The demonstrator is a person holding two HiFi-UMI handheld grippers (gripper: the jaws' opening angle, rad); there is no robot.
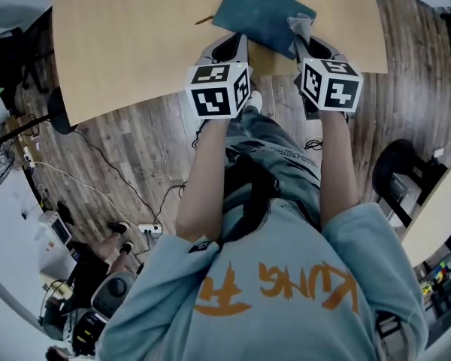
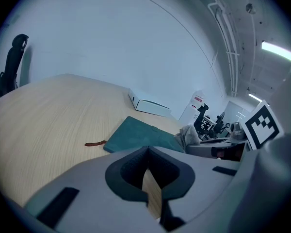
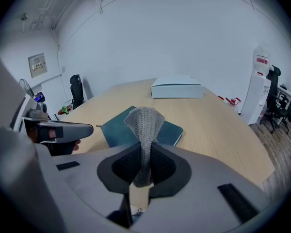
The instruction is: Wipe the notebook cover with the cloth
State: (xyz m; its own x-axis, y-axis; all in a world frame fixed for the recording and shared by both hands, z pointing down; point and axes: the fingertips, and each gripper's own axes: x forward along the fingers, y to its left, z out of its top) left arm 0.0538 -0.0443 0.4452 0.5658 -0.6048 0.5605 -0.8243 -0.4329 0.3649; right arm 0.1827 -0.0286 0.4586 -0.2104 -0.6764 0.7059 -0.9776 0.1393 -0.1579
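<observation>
A teal notebook (image 1: 259, 13) lies closed on the light wooden table (image 1: 135, 36), near its front edge. My right gripper (image 1: 306, 42) is at the notebook's near right corner, shut on a grey knitted cloth (image 1: 301, 25). In the right gripper view the cloth (image 3: 144, 123) stands up out of the jaws of the gripper (image 3: 144, 147), above the notebook (image 3: 170, 130). My left gripper (image 1: 235, 43) is at the notebook's near left corner, shut with nothing in it. In the left gripper view its jaws (image 2: 148, 150) meet just short of the notebook (image 2: 133, 135).
A flat white box (image 3: 177, 88) lies farther back on the table. A small brown strip (image 2: 94, 143) lies on the wood left of the notebook. Office chairs (image 1: 406, 171) and cables stand on the wooden floor around the person.
</observation>
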